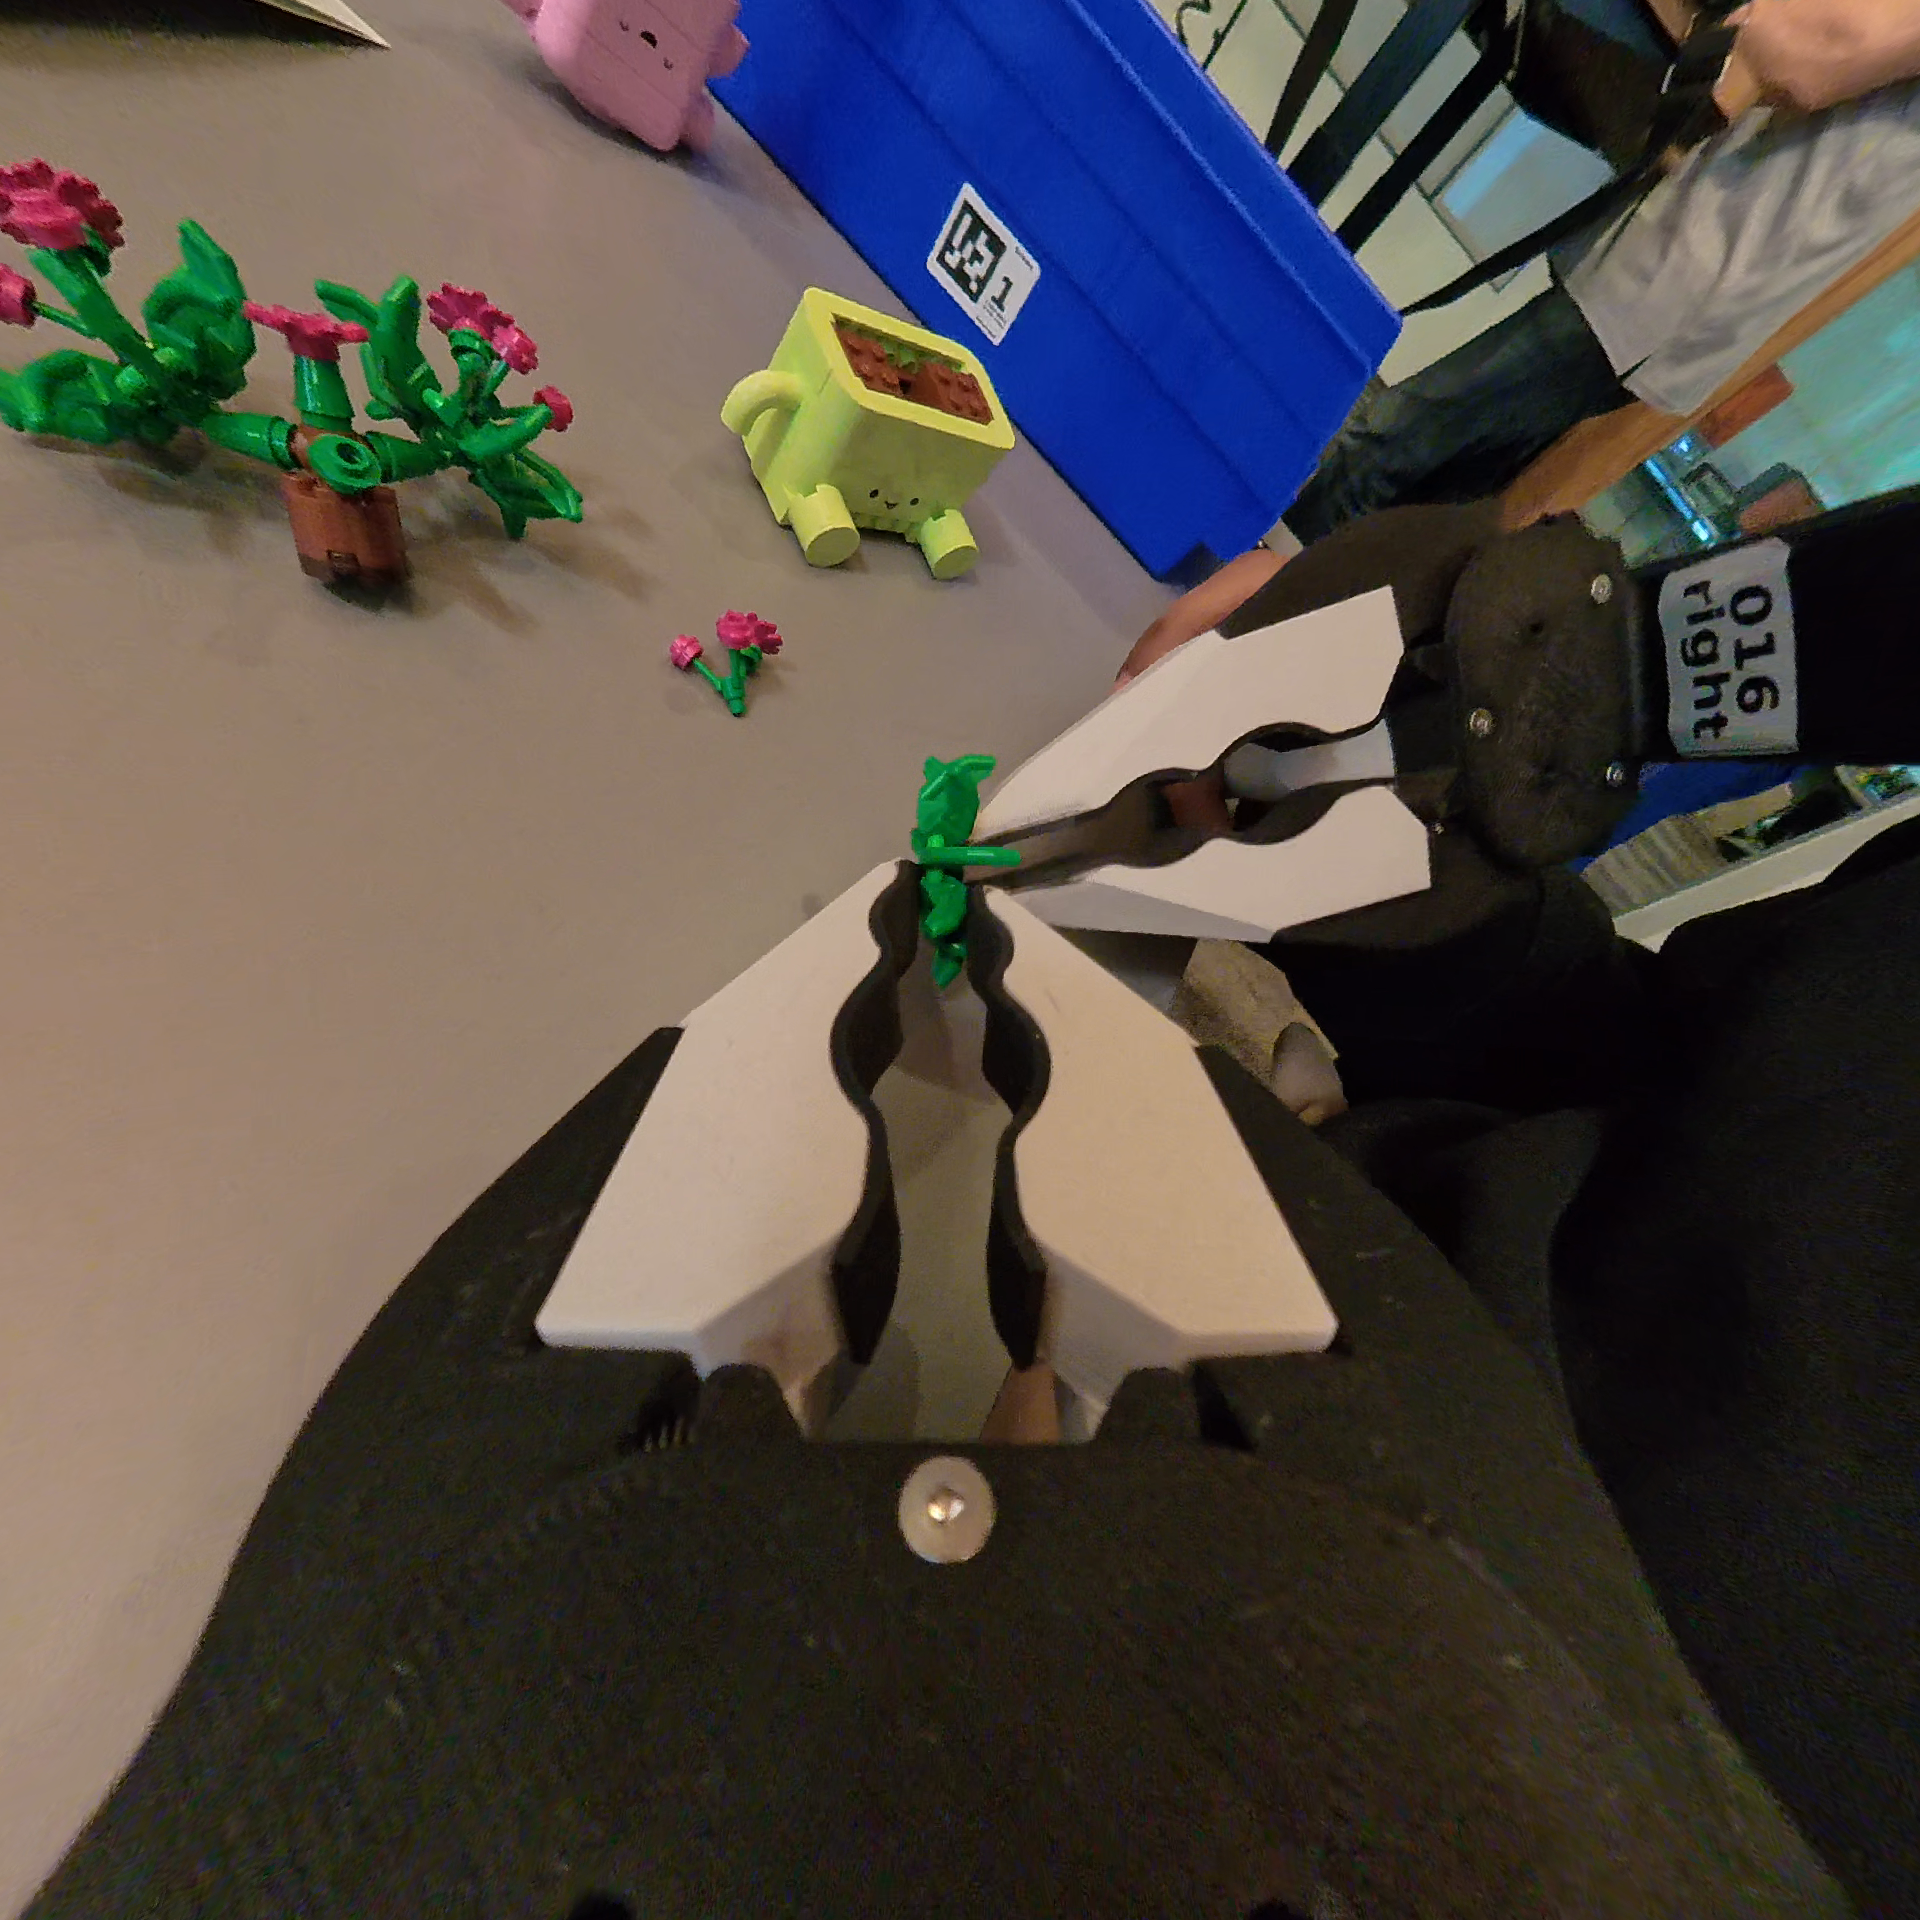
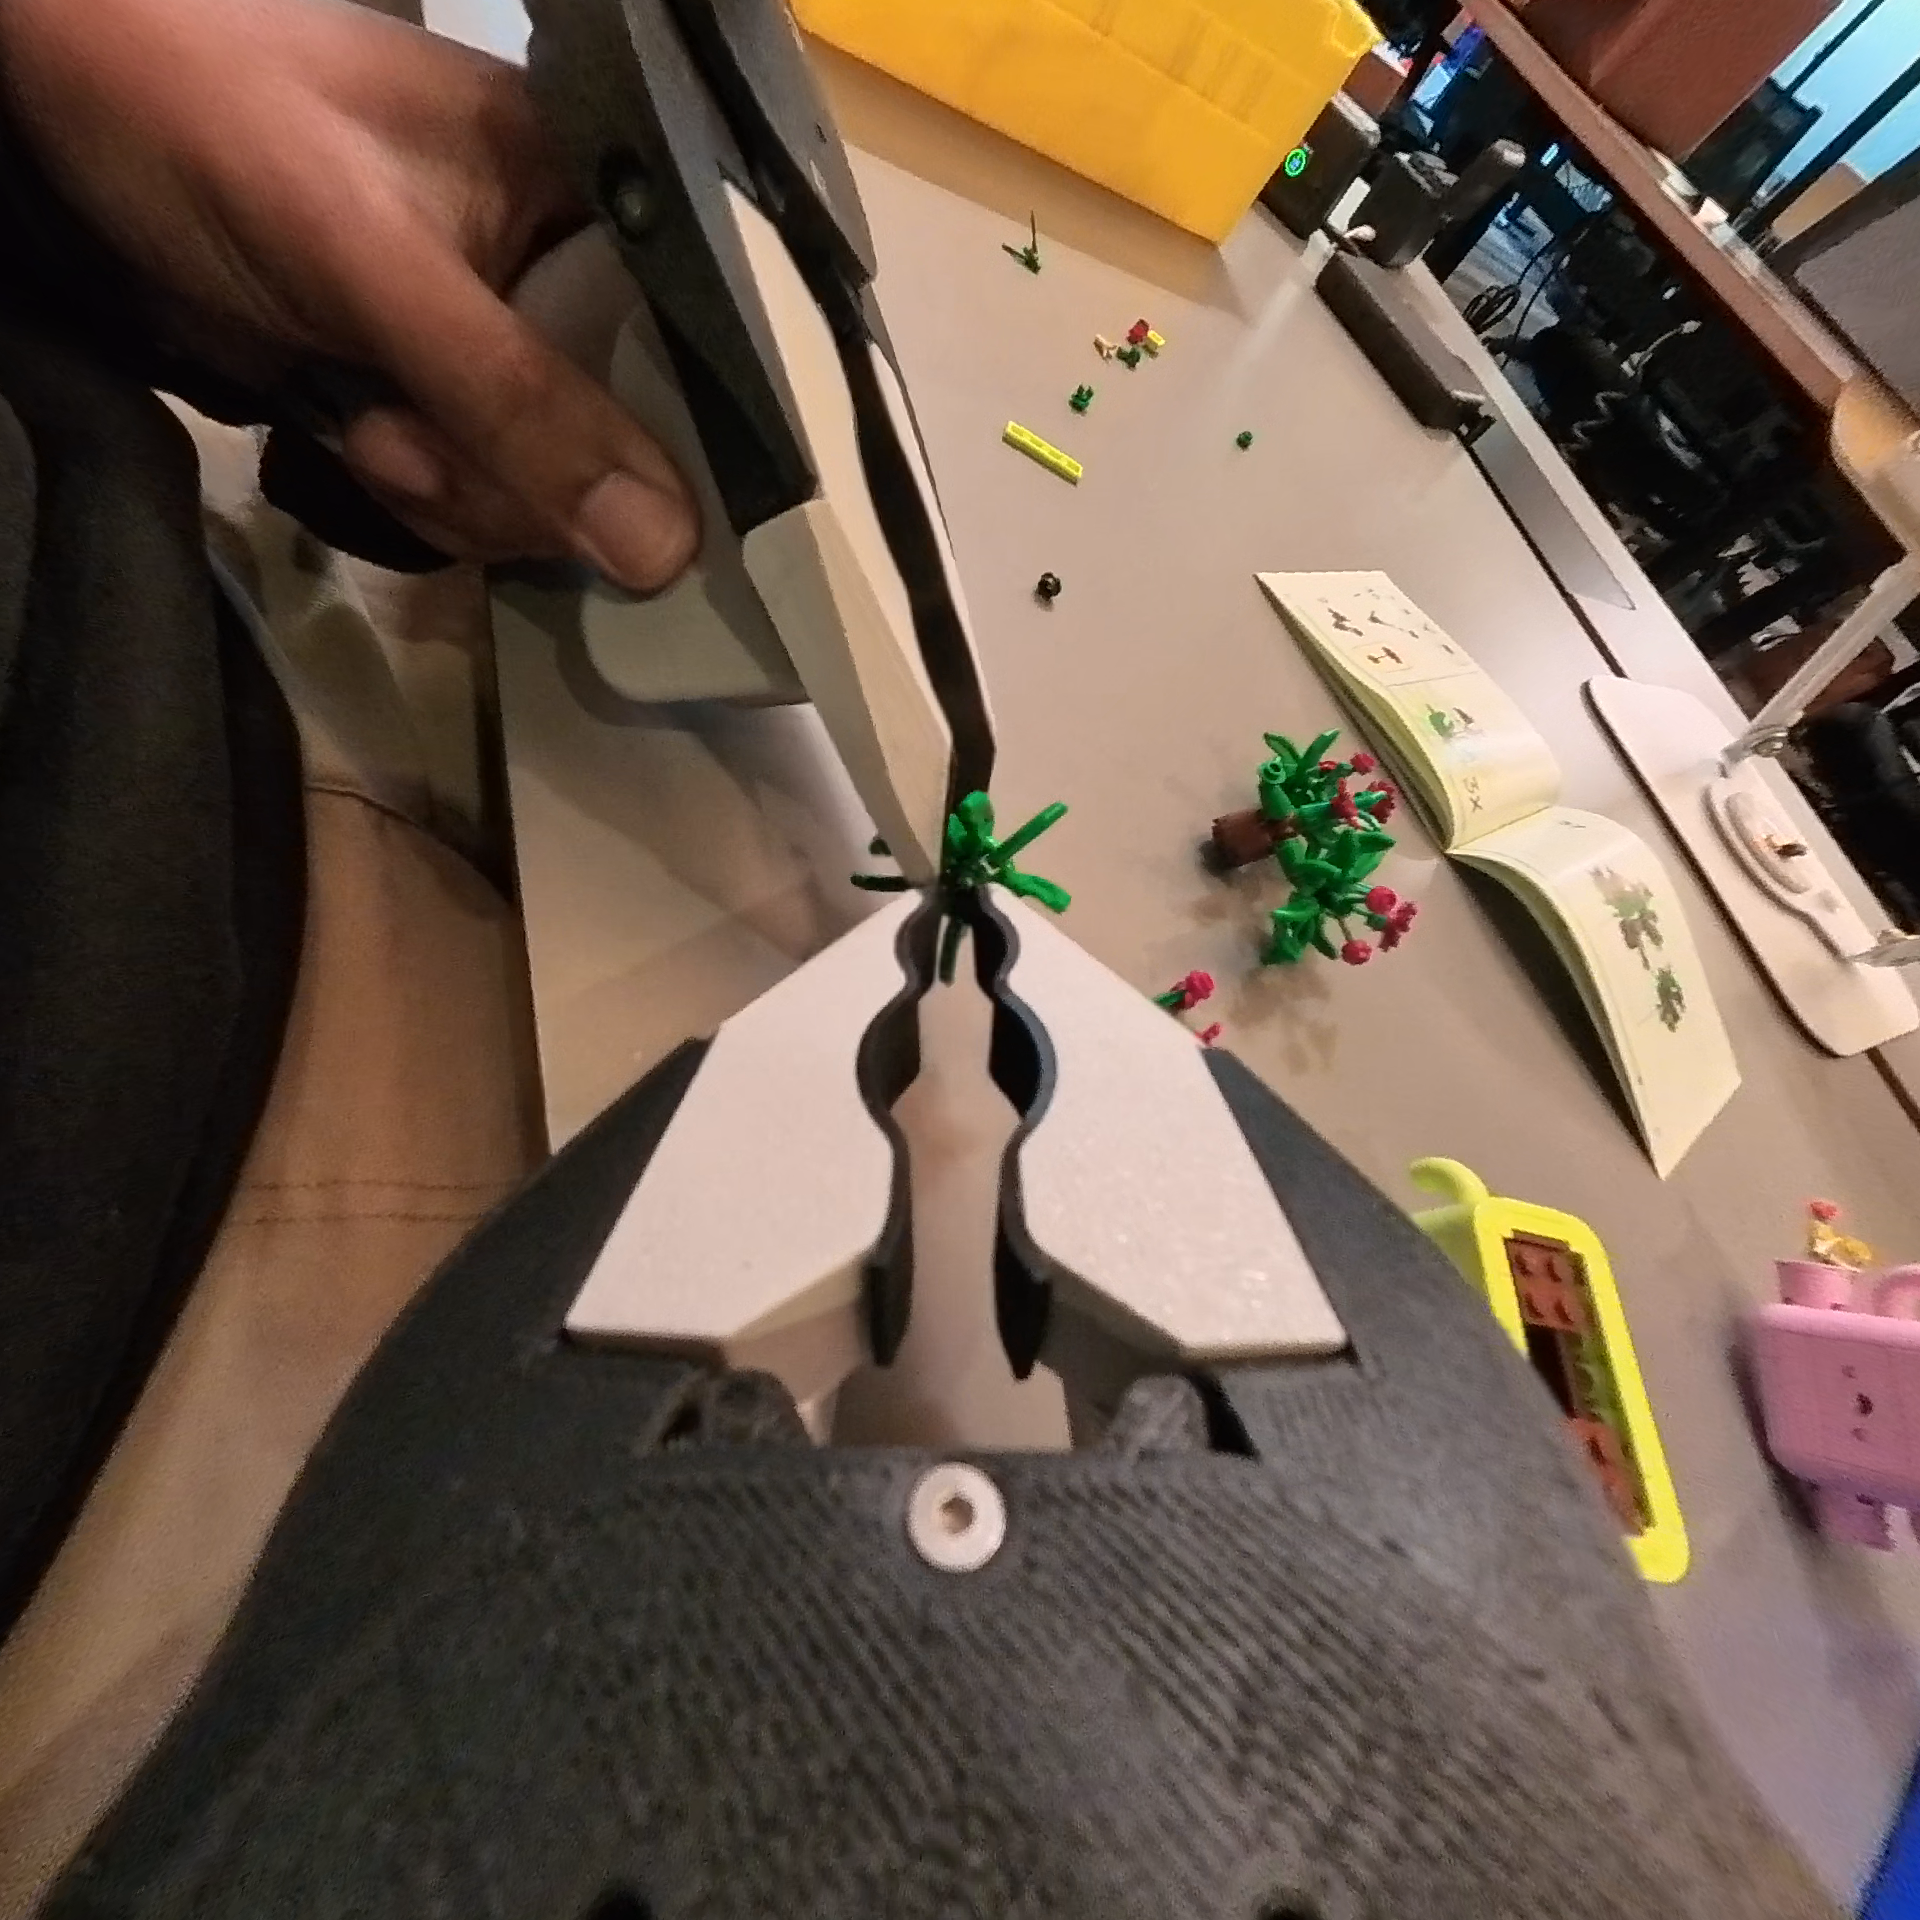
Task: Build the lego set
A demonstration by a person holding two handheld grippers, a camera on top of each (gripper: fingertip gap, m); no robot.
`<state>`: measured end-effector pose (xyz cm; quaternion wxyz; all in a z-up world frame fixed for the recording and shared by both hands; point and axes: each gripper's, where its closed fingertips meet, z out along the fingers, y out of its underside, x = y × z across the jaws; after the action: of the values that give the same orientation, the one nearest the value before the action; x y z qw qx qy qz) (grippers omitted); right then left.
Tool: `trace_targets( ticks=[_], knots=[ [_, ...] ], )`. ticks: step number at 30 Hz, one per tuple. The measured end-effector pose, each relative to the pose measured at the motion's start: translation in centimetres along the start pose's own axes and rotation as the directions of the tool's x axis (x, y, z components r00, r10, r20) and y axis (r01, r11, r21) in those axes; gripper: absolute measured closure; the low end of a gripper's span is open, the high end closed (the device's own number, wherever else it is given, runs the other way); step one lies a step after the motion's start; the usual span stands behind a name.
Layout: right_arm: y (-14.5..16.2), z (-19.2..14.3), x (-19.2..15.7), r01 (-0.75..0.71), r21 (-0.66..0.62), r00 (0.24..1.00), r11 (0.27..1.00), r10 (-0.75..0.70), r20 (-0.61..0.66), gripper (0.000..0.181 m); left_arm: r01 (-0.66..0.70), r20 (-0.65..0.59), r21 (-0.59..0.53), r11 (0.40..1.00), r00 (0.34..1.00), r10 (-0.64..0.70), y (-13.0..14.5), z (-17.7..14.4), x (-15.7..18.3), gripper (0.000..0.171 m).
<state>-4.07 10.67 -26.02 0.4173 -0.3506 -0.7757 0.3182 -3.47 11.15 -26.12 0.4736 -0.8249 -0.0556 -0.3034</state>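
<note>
My left gripper (image 1: 940, 888) is shut on a green leaf piece (image 1: 948, 805) and holds it above the grey table (image 1: 416, 935). My right gripper (image 1: 987, 847) comes in from the right, and its tips pinch a thin green stem (image 1: 977, 855) that sticks out of the leaf piece. In the right wrist view my right gripper (image 2: 951, 920) is shut on that stem (image 2: 948, 951). The leaf piece (image 2: 982, 831) sits just beyond its tips, with the left gripper (image 2: 951, 821) reaching down from above.
A flower plant on a brown base (image 1: 343, 520) lies at the left. Near it are a lime green pot (image 1: 873, 457) and a small pink flower sprig (image 1: 732, 655). A blue bin (image 1: 1060, 208) and a pink figure (image 1: 634, 62) stand behind. An open booklet (image 2: 1507, 821), loose pieces (image 2: 1044, 452) and a yellow bin (image 2: 1091, 83) show in the right wrist view. Left tips and right tips are each some 30 cm from the pink figure (image 1: 634, 62).
</note>
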Motion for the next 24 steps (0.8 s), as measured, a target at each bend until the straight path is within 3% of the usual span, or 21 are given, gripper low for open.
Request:
trace_targets(
  ticks=[24],
  knots=[
    [-0.61, -0.39, 0.53, 0.079, 0.028, 0.995, 0.996, -0.077, -0.067, 0.176, 0.070, -0.065, 0.048, 0.996, 0.996, -0.067, -0.64, -0.13, 0.50, 0.165]
  ],
)
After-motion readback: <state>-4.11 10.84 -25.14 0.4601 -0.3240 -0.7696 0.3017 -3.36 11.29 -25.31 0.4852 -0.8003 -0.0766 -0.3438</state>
